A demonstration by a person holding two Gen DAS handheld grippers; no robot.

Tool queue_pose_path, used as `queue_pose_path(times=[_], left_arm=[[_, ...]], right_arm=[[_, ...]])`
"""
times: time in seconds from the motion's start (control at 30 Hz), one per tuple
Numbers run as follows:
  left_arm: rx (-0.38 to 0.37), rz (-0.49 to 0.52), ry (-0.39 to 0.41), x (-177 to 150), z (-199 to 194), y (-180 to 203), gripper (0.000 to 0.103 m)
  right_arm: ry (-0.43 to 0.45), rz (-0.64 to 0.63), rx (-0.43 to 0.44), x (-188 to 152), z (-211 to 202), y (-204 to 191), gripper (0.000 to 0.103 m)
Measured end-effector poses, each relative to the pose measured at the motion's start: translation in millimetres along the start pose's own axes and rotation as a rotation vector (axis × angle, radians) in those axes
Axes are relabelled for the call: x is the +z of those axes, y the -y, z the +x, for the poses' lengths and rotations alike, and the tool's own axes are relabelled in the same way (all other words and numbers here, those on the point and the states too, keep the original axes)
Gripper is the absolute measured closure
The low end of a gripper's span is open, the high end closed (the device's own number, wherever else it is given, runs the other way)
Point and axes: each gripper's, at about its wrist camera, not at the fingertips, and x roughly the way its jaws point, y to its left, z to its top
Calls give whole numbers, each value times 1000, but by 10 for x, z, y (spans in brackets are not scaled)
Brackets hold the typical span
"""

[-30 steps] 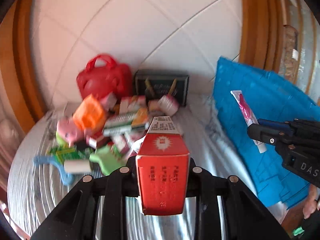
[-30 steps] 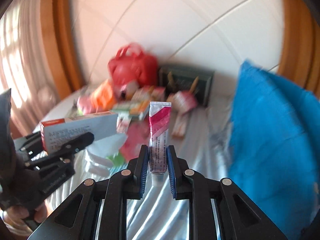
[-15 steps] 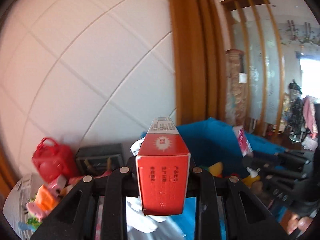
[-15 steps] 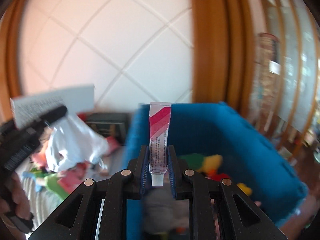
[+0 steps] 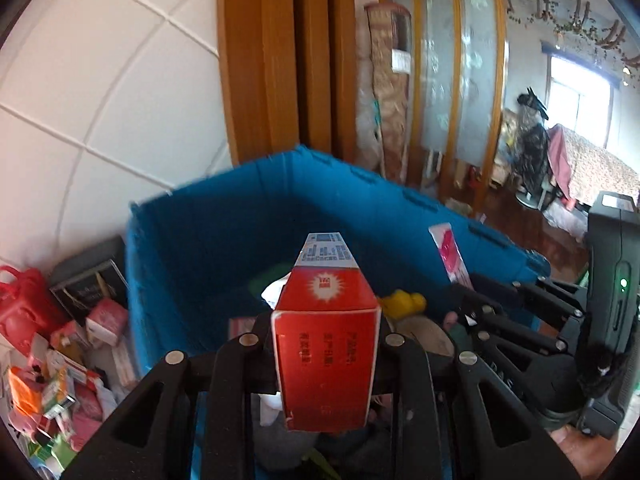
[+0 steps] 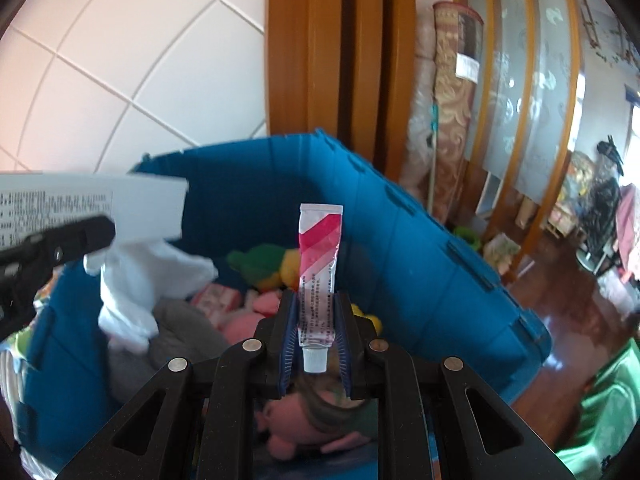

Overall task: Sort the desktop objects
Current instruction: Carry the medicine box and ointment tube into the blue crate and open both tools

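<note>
My left gripper point(image 5: 326, 344) is shut on a red and white carton point(image 5: 326, 356), held end-on above the open blue bin point(image 5: 224, 236). In the right wrist view the same carton point(image 6: 92, 208) shows at the left edge, white side up. My right gripper point(image 6: 316, 332) is shut on a pink and white striped tube point(image 6: 318, 272), cap toward the camera, upright over the blue bin point(image 6: 400, 248). From the left wrist view that tube point(image 5: 450, 256) pokes up at the right, over the bin's far rim. Soft toys, a white bag and small boxes lie inside the bin.
A heap of small boxes and packets point(image 5: 68, 364) lies on the table left of the bin, with a red bag point(image 5: 20, 304) and a dark box point(image 5: 86, 280) behind. A tiled wall and a wooden frame point(image 6: 332, 52) stand behind the bin. A green object point(image 6: 608, 412) sits on the floor at right.
Both grippers swung right from the heap on the table to above the blue bin and rose a little. Each kept its hold, the carton left and the tube right.
</note>
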Motion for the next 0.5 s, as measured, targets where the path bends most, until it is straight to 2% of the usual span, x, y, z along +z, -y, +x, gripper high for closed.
queue_pose_path(times=[0.07,0.23,0.27,0.33,0.37,0.4,0.43,0.47,0.5], left_arm=[[-1,3,-41,-17,84,22,78],[26,14,-76,-66,156,81,75],[34,15,-77,-63,159,80,71],[56,19,-69,-80,164,72,56],[59,18,-64,-86,139,65,44],[62,14,-57,-94,123,62,34],[62,10,-44,-98,90,55,30],[62,10,-36,-115,67,35,26],[66,8,-27,-116,51,18,26]], right_arm=[[-13,0,-1,-66,64,42,84],[-43,-12,-12,-123,163,79,84],[-45,-15,-10,-125,178,76,84],[-45,-31,-22,-132,207,61,84],[-43,-40,-30,-125,211,54,83],[-40,-47,-37,-113,217,52,76],[-37,-50,-39,-113,234,56,71],[-34,-50,-41,-93,261,86,53],[-27,-51,-42,-93,247,79,31]])
